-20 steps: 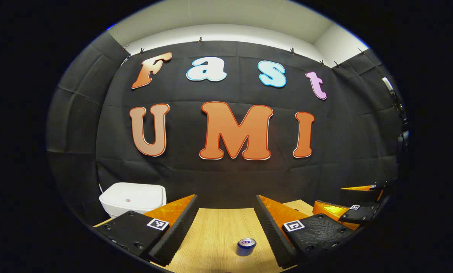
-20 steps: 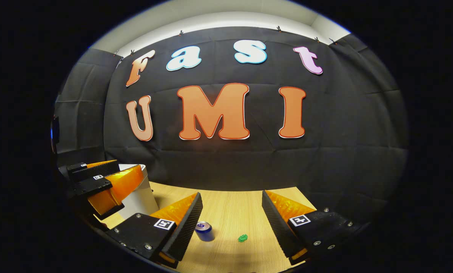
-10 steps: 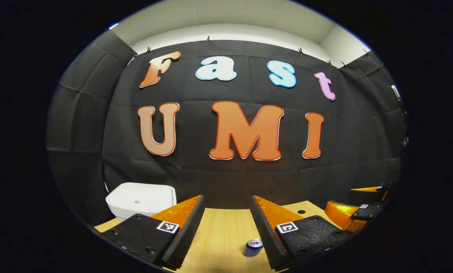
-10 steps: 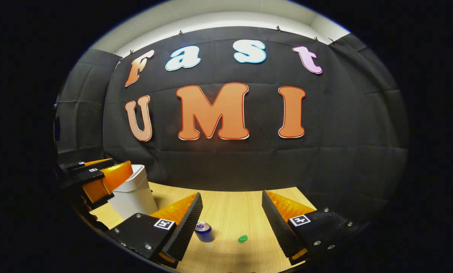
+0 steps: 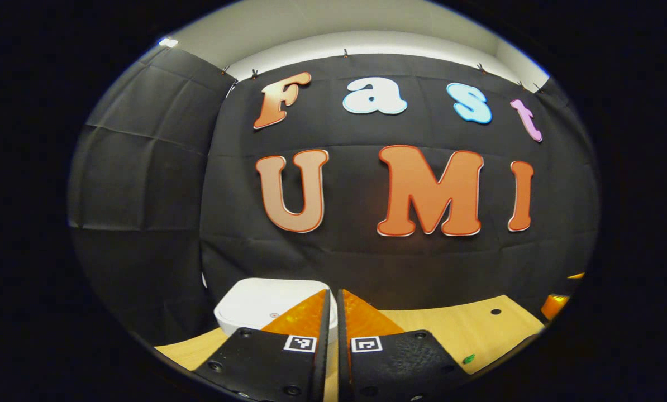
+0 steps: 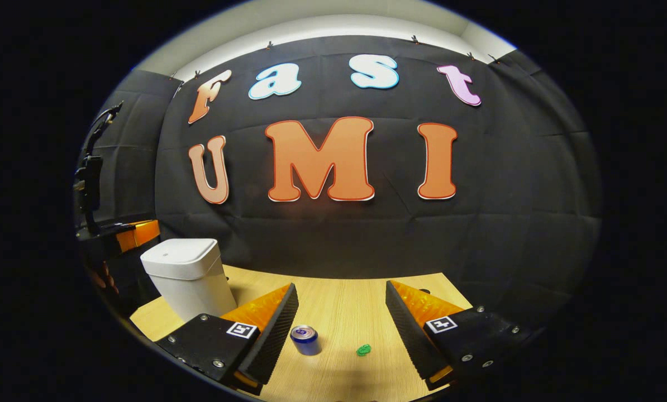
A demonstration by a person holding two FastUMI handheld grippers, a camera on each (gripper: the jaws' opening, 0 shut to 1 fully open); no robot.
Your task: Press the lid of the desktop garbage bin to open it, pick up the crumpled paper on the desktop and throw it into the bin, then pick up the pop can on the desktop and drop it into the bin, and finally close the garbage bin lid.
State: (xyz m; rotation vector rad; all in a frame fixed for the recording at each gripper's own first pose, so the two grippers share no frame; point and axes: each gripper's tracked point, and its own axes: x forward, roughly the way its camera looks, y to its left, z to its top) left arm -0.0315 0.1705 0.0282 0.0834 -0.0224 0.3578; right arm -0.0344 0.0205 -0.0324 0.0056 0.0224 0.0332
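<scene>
Left gripper (image 5: 331, 298) swung toward bin (image 5: 249, 304), now clenched empty | right gripper (image 6: 342, 296) spread, unmoved

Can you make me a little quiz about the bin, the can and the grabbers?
1. True or false: the bin's lid is closed.
2. Which sits nearer the bin: A the pop can, or B the green crumpled paper?
3. Fill in: the left gripper has its fingers ____, while the right gripper has its fingers wide apart.

Key: 1 true. 2 A. 3 together.
</scene>
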